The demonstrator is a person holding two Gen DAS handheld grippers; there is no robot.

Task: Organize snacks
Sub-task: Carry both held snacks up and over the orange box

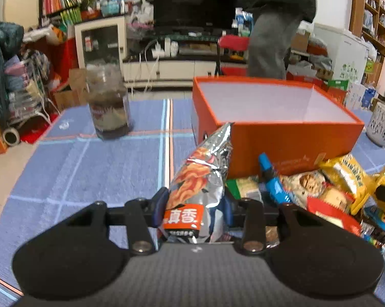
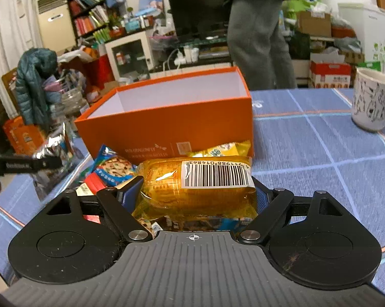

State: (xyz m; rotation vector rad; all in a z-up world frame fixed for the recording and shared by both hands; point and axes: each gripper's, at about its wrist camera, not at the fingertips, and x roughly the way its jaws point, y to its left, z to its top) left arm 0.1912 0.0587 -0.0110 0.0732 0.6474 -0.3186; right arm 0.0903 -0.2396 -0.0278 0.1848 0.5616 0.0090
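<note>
My left gripper (image 1: 193,204) is shut on a silver snack bag with orange print (image 1: 202,179), held upright just left of the snack pile (image 1: 320,189). My right gripper (image 2: 196,194) is shut on a yellow packet with a barcode label (image 2: 192,189), over the pile of snack packets (image 2: 110,171). An open orange box (image 1: 282,138) with an empty white inside stands behind the pile; it also shows in the right wrist view (image 2: 167,120). The left gripper and its silver bag show at the left of the right wrist view (image 2: 49,153).
A clear jar (image 1: 108,102) stands on the blue checked tablecloth (image 1: 90,168) to the left of the box. A white patterned cup (image 2: 371,102) stands to the right. A person (image 2: 259,30) stands behind the table, in a cluttered room.
</note>
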